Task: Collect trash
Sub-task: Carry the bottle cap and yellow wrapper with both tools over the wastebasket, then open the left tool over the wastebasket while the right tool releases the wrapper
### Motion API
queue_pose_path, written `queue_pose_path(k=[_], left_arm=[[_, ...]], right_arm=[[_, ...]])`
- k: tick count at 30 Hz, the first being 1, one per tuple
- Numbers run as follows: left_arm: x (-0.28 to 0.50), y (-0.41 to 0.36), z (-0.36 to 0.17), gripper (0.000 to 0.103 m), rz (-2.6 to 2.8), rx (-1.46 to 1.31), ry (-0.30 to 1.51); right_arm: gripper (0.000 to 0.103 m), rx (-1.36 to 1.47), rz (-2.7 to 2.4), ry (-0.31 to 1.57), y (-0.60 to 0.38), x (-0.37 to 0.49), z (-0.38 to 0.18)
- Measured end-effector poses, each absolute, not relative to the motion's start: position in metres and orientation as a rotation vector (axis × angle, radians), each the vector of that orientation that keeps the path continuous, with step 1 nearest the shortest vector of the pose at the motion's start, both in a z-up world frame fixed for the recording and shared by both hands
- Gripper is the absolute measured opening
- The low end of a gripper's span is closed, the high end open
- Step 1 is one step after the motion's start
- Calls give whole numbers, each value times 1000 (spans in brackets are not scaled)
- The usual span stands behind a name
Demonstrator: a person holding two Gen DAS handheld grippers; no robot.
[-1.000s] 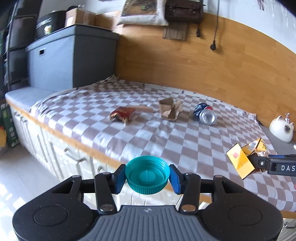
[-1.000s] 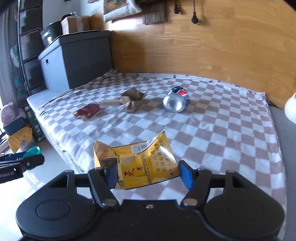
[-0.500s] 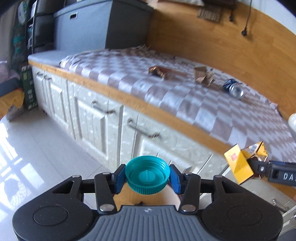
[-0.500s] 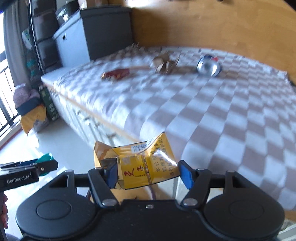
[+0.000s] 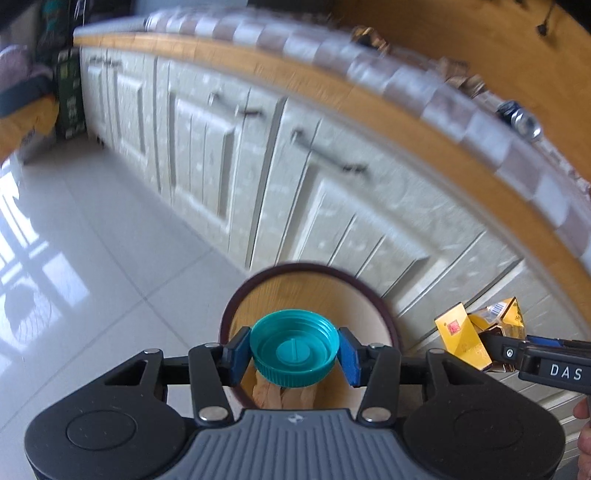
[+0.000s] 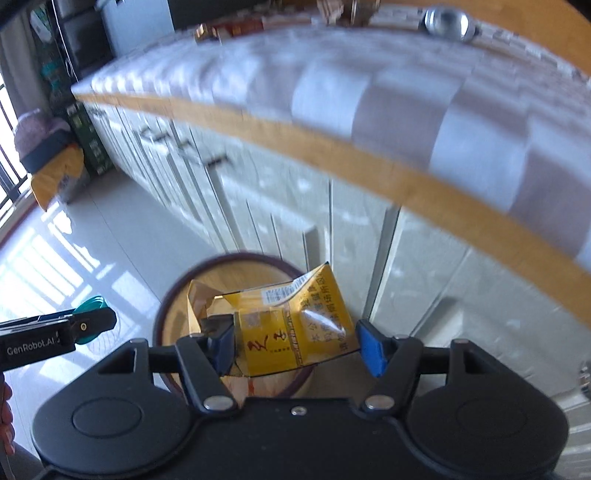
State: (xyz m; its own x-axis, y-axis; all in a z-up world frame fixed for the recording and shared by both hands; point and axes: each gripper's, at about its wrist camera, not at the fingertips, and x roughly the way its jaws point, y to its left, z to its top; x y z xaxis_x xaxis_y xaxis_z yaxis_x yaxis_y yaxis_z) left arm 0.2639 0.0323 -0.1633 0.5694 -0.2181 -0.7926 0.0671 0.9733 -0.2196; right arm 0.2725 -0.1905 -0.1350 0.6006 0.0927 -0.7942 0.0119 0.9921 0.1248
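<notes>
My left tongs (image 5: 294,353) clench one teal cap (image 5: 294,349), my right tongs (image 6: 296,347) grip one yellow wrapper (image 6: 291,332), both held over the single round bin (image 5: 384,310); one can (image 6: 445,23) lies on the bench (image 6: 369,92).

Bright daylight, floor (image 5: 92,266) glare, background motion-blurred, fisheye-warped edges.

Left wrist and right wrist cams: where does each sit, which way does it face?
Left wrist: on the left gripper, facing down at the bin by the cabinets; cap gripped, right gripper at right.
Right wrist: on the right gripper, over the same bin; yellow pack gripped, left gripper at left.
Shared: bin, cabinets, can.
</notes>
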Motion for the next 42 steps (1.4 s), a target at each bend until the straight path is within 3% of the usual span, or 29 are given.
queue_pose_path(k=[15, 26, 28, 30, 34, 42], left_arm=[[338, 49, -249, 50, -97, -319, 1139], [356, 53, -282, 51, 57, -595, 1205], [357, 55, -283, 56, 73, -597, 1214], [357, 56, -285, 69, 83, -589, 1223], [359, 55, -284, 71, 64, -548, 1238], [357, 49, -279, 76, 27, -432, 1252]], right_arm=[[68, -31, 165, 1141, -147, 337, -225], [69, -377, 337, 1205, -110, 361, -253], [70, -476, 370, 1200, -105, 363, -257], [76, -559, 399, 1187, -100, 364, -262], [85, -607, 422, 1176, -99, 365, -263], [87, -486, 420, 1206, -112, 362, -259]])
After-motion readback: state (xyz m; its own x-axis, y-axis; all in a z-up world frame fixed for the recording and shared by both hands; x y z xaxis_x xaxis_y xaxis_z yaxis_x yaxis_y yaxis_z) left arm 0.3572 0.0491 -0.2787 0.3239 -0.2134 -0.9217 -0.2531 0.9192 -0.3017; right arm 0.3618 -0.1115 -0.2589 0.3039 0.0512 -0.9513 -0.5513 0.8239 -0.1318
